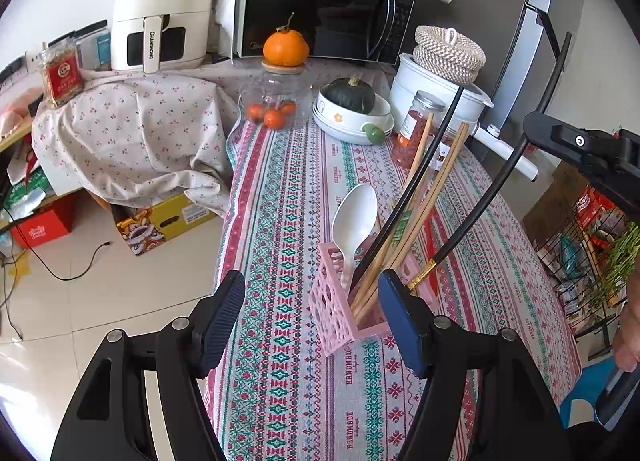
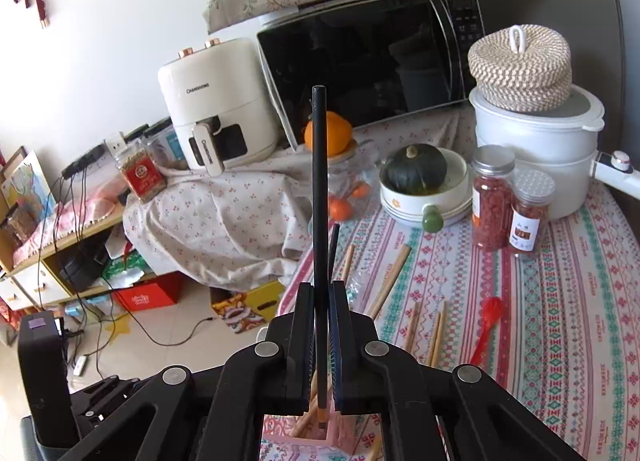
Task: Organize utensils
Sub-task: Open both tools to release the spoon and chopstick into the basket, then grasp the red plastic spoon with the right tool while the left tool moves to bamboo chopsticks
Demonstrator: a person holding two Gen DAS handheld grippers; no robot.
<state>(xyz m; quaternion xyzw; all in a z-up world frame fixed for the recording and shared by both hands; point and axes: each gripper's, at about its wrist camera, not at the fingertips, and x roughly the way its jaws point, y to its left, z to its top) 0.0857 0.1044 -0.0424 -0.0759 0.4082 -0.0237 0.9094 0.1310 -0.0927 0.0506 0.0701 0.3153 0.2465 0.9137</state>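
A pink lattice utensil holder stands on the patterned tablecloth, holding a white spoon, wooden chopsticks and a black chopstick. My left gripper is open, its fingers either side of the holder's near end. My right gripper is shut on a black chopstick with a gold tip, held upright over the holder; it shows in the left wrist view too. Loose wooden chopsticks and a red spoon lie on the table.
At the table's far end stand a bowl with a dark squash, two spice jars, a white pot with a woven lid, a glass jar with oranges, a microwave and an air fryer. A wire rack stands right.
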